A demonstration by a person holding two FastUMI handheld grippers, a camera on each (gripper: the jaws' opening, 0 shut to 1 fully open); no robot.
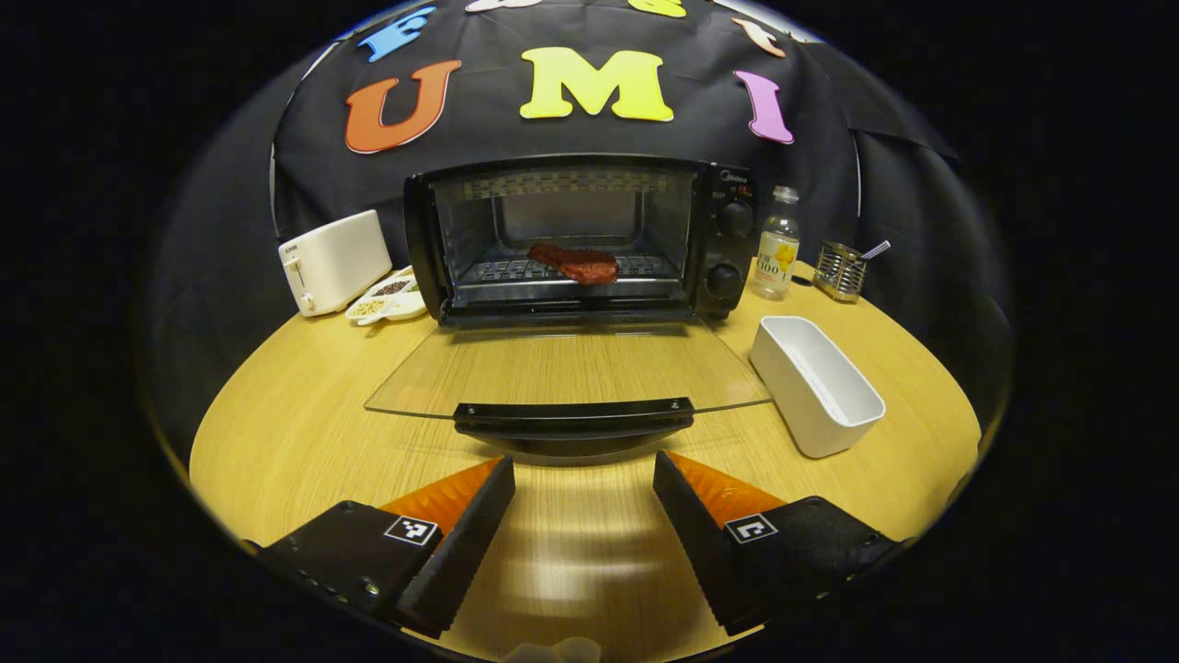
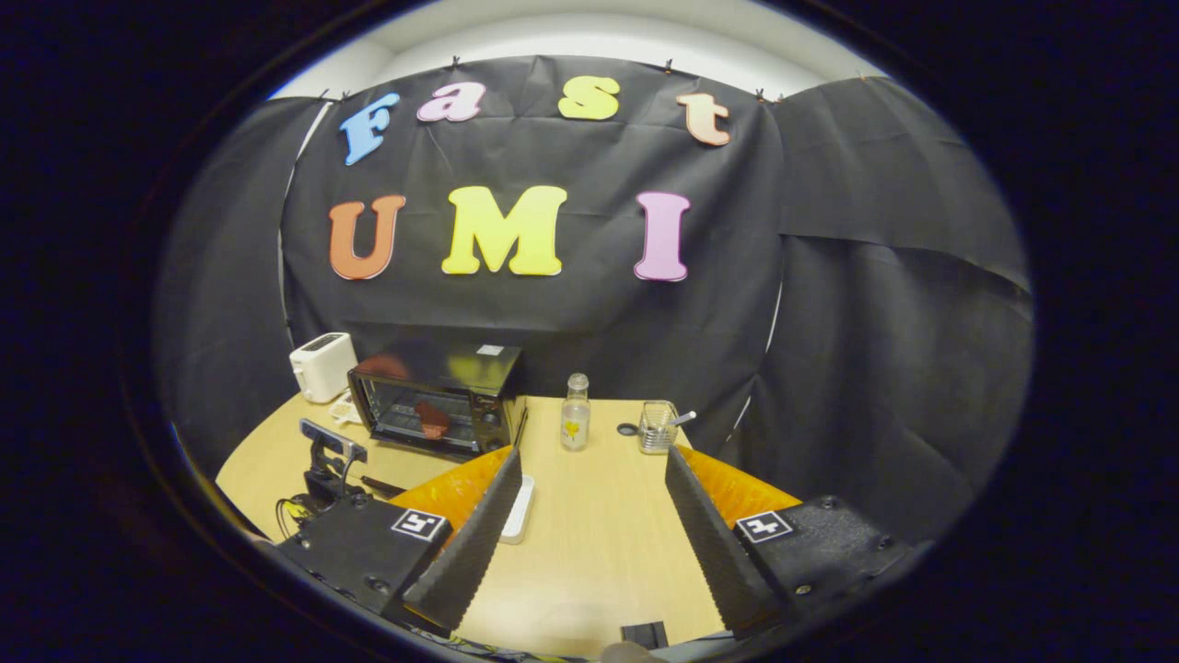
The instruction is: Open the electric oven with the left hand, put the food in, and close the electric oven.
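The black electric oven (image 1: 728, 239) stands at the back of the table with its glass door (image 1: 566, 373) folded down flat. A reddish piece of meat (image 1: 574, 262) lies on the oven's rack. The door's black handle (image 1: 573, 416) is just ahead of my left gripper (image 1: 584, 474), which is open and holds nothing. My right gripper (image 2: 594, 470) is open and empty, raised well back from the oven (image 2: 440, 396). In the right gripper view the left gripper (image 2: 327, 460) is in front of the oven, and the meat (image 2: 431, 419) is inside.
A white rectangular tub (image 1: 815, 382) sits right of the door. A clear bottle (image 1: 776, 244) and a wire holder (image 1: 840, 270) stand right of the oven. A white toaster (image 1: 332, 261) and a dish of seasonings (image 1: 387, 299) are on its left.
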